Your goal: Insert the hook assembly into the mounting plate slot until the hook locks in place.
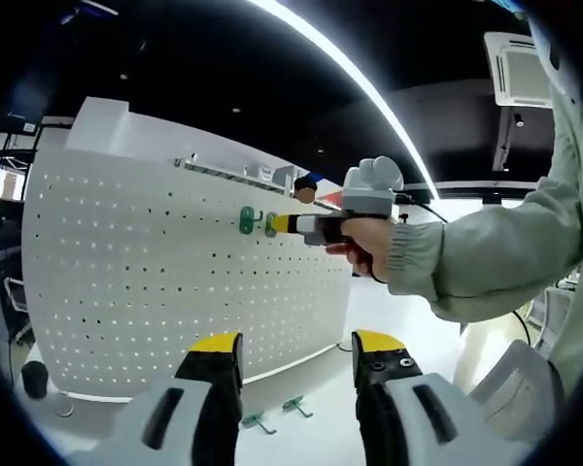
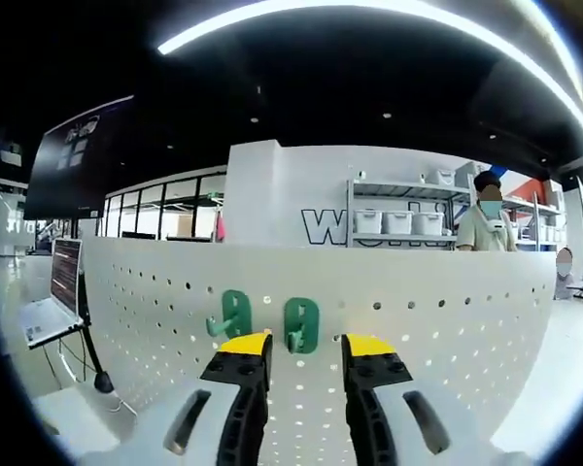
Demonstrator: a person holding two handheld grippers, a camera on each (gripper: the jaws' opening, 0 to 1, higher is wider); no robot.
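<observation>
Second green hook (image 2: 301,325) sits on the white pegboard (image 2: 447,311) just beside an already-mounted green hook (image 2: 233,316), right at the right gripper (image 2: 306,348) tips. Jaws look parted either side of it; can't tell if they're touching it. Left gripper (image 1: 296,351) hangs back, released, w/ two spare hooks (image 1: 277,413) on the table below. Risk, imo: if the hook's only half seated, pulling away could tip it out of its holes

Setting, as I read it: an open-plan lab or demo workspace. I note a white pegboard wall (image 2: 447,311), metal shelving with storage bins (image 2: 398,221), a laptop on a stand (image 2: 53,301), ceiling strip lighting (image 1: 340,68), a ceiling air-conditioning unit (image 1: 518,68).
</observation>
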